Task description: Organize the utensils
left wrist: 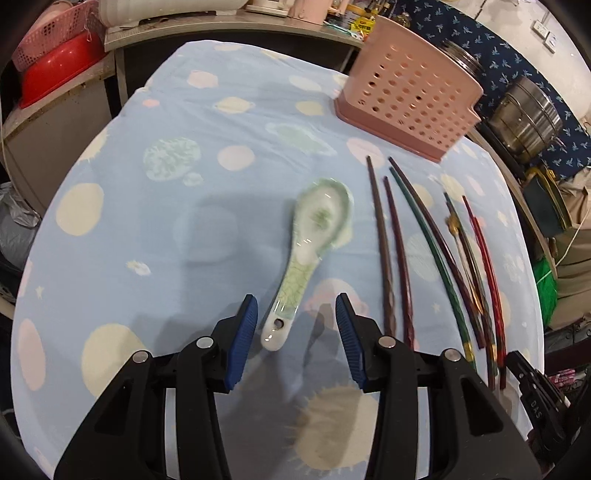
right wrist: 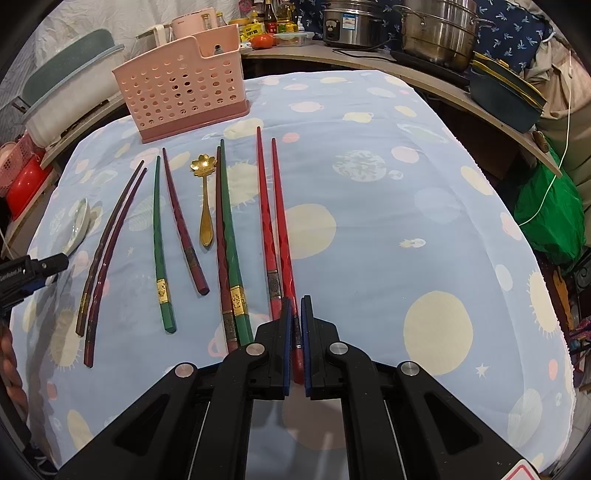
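- Utensils lie spread on a pale blue cloth point(right wrist: 369, 229) printed with cream, pink and green planets and stars, which covers the table; behind it runs a cluttered counter with a stacked steel steamer pot point(right wrist: 439, 33), a rice cooker point(right wrist: 347, 22), bottles and a tomato; a red basin point(left wrist: 55, 74) under a pink mesh basket sits to the far left
- A pink perforated plastic utensil holder point(right wrist: 181, 88) on a darker pink base stands upright at the cloth's far edge, beyond the row of utensils
- A white ceramic soup spoon with green pattern point(left wrist: 314, 251) lies bowl-up at the left end of the row, its handle pointing towards the left gripper point(left wrist: 295, 317); that gripper's blue-padded jaws stand apart, either side of the handle end, not pressing it
- Right of it lie a dark brown pair of chopsticks point(right wrist: 110, 251), a green chopstick point(right wrist: 159, 240), a maroon one point(right wrist: 181, 221), a small gold flower-bowled spoon point(right wrist: 205, 206), a green and maroon pair point(right wrist: 225, 240) touching, and a glossy red chopstick point(right wrist: 264, 206)
- The right gripper point(right wrist: 295, 306) is clamped on the thick end of a second red chopstick point(right wrist: 282, 221); its tip points to the holder
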Demonstrator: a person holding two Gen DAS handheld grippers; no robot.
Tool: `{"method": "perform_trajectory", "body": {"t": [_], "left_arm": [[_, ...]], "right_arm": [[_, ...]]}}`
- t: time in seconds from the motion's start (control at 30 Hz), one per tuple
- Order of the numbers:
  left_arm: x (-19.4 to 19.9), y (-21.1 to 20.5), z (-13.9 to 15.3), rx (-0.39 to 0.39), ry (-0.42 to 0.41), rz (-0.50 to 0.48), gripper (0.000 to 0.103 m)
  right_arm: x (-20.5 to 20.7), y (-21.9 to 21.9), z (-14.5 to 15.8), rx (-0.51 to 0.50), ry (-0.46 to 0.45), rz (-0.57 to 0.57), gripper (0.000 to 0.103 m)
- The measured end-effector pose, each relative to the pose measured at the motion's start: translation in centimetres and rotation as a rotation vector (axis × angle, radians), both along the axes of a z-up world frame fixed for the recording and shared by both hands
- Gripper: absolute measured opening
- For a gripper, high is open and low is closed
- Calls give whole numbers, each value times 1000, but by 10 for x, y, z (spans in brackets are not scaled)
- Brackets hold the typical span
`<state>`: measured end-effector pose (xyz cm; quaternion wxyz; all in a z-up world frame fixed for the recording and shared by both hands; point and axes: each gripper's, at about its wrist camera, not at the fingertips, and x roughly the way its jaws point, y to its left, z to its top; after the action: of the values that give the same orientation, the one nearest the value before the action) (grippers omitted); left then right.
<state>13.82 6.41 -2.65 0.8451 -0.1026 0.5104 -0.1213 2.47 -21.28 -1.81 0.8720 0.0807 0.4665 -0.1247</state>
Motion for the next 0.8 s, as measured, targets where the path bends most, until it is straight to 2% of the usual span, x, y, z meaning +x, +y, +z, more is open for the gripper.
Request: {"method": "perform_trajectory", "body": {"t": [0.07, 0.2, 0.3, 0.43, 0.53, 0.57, 0.67, 0.8], "left_arm": [[-1, -3, 0, 1, -2, 6, 42], [-2, 0, 1, -49, 15, 17, 41], [-4, -5, 0, -51, 22, 3, 36], [-3, -8, -2, -98, 46, 4, 34], [-1, -12, -4, -123, 64, -7, 21], [-1, -13, -5, -134, 69, -10, 14], [0, -12, -6, -149, 76, -5, 14], [-2, -12, 0, -129, 55, -4, 12]], "right_arm": [[-1, 0, 0, 0, -1, -1, 5], [-2, -2, 0, 8, -4, -3, 5], [-2, -3, 0, 16, -6, -4, 5], [-3, -4, 0, 23, -8, -8, 5], [-3, -4, 0, 23, -7, -6, 5], [-3, -4, 0, 24, -7, -7, 5], [-3, -5, 0, 25, -7, -4, 5], [-5, -7, 1, 36, -10, -7, 5]]}}
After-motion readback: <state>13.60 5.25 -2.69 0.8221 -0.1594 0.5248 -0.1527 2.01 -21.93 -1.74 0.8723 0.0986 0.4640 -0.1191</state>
